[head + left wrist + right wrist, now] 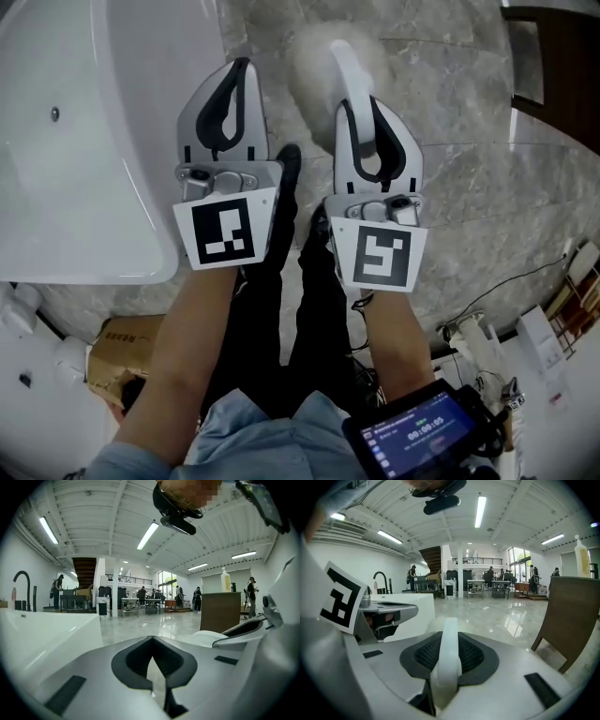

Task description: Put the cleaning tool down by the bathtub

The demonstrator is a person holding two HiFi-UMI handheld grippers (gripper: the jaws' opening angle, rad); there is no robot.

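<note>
The right claw (pixel 364 107) is clamped on the handle of the brush (pixel 339 58), over the floor (pixel 450 112) right of the bathtub (pixel 84 159), which is probably the best hold on something that looks light, smooth, stiff-handled and soft-headed, while the left claw (pixel 239 67) is together and empty.

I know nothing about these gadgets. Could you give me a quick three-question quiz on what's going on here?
1. True or false: the left gripper holds nothing.
2. What is the right gripper clamped on? A) a bottle B) the cleaning tool, by its white handle C) a cable
3. Fill in: the bathtub lies on the person's ____ side.
Key: 1 true; 2 B; 3 left.
</note>
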